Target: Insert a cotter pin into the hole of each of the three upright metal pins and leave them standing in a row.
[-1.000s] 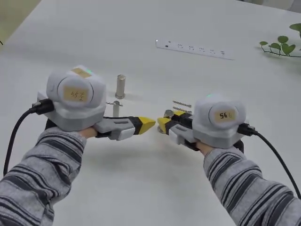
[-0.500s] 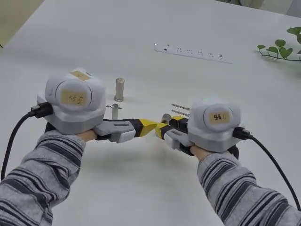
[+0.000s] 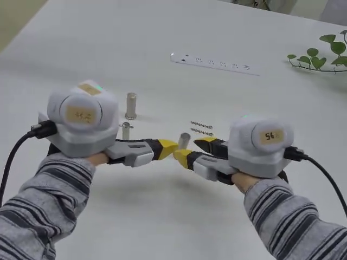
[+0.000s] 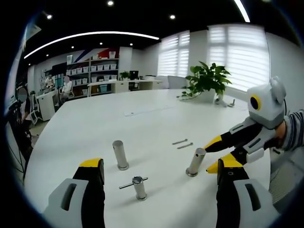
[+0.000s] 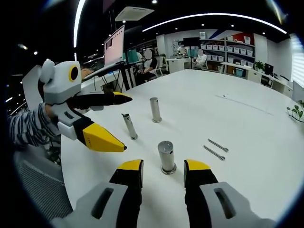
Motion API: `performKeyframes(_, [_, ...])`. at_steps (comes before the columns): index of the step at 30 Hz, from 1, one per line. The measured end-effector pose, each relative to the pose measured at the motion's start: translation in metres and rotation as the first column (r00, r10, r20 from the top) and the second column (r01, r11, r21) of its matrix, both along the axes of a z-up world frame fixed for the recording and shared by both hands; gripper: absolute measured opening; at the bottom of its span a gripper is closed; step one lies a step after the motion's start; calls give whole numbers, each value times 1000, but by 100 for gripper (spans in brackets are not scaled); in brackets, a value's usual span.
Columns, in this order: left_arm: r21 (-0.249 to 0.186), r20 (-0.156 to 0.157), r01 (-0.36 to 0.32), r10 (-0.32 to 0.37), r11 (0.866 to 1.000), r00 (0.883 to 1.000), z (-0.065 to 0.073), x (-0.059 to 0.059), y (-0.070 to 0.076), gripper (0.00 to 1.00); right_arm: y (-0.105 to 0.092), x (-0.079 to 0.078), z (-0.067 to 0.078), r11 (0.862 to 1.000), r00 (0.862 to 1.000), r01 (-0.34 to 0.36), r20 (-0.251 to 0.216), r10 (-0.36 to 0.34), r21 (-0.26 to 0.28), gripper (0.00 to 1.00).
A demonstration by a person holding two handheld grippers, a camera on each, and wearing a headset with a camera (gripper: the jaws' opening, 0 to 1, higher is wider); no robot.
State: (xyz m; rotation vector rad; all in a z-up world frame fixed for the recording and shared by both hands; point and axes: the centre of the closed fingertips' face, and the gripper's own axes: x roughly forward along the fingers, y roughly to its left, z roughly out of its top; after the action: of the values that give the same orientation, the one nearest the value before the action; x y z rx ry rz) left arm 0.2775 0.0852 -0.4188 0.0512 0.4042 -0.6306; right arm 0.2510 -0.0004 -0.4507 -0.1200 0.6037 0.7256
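Observation:
Three upright metal pins stand on the white table (image 3: 162,206). The far pin (image 3: 130,105) is bare. The middle pin (image 3: 126,130) has a cotter pin through its hole (image 4: 139,186). The nearest pin (image 3: 184,141) (image 5: 166,156) is bare and stands between the tips of my right gripper (image 3: 186,148) (image 5: 162,167), which is open around it without gripping. My left gripper (image 3: 169,148) (image 4: 159,166) is open, empty, and points at that pin (image 4: 195,161) from the left. Two loose cotter pins (image 3: 201,128) (image 5: 216,148) lie just behind.
A white power strip (image 3: 211,60) lies further back on the table. A trailing plant (image 3: 320,55) sits at the far right edge. Cables run from both grippers toward the table's near edge.
The right gripper's jaws now stand either side of the nearest pin, where before they were close beside it. The left gripper has hardly moved. The head camera has shifted.

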Motion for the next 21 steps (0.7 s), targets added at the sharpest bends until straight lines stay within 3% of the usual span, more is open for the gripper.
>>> performKeyframes(6, [16, 2, -8, 8, 1000, 1000, 3, -2, 1, 98, -16, -1, 5, 998, 999, -50, -8, 50, -49, 30])
performKeyframes(13, [11, -20, -14, 14, 1000, 1000, 3, -8, -3, 98, -31, 14, 13, 988, 994, -105, -19, 104, -109, 30])
performKeyframes(21, [12, -40, -31, 32, 999, 999, 3, -16, 0, 98, -41, 33, 12, 965, 984, -176, -60, 167, -195, 28])
